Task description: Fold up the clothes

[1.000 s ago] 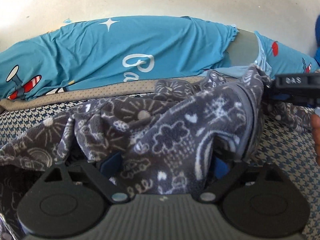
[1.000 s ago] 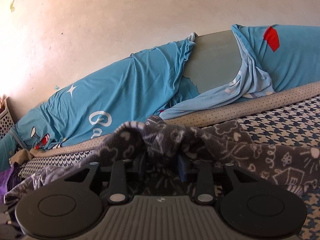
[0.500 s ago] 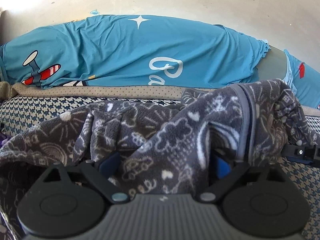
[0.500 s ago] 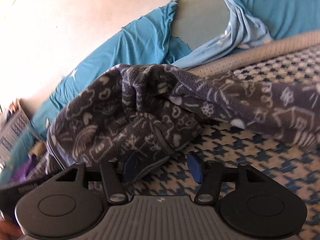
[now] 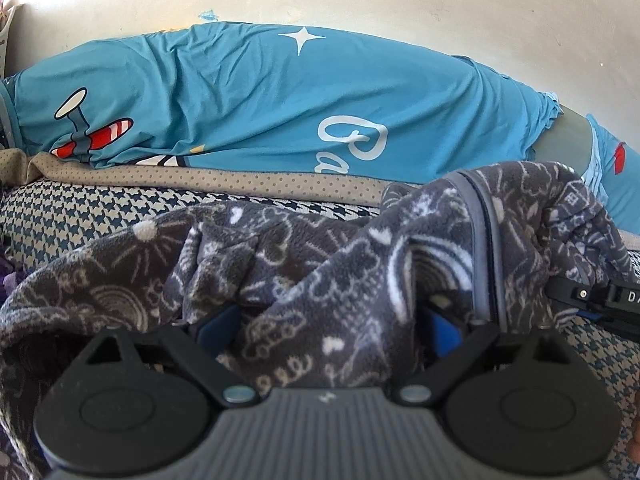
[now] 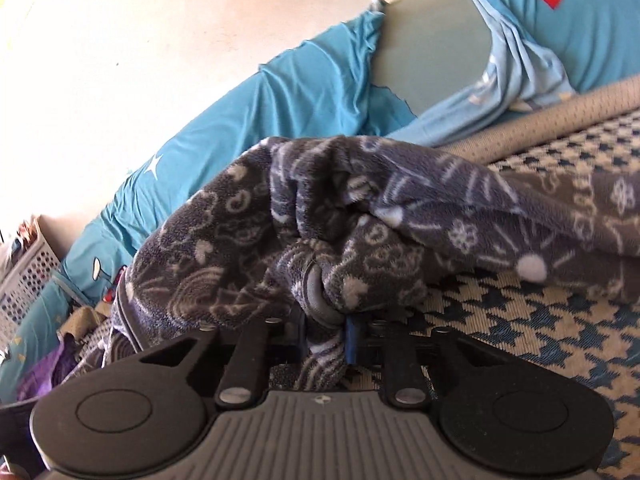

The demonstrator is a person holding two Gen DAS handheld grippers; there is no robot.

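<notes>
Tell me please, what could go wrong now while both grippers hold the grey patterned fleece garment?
1. The right gripper pinches only a narrow bunched hem of the grey fleece garment; a pull might slip it free.
2. The left gripper has a thick wad between widely spaced fingers, so layers may fold unevenly.
3. The fleece hangs close to the blue cover behind, and could perhaps drag against it.
</notes>
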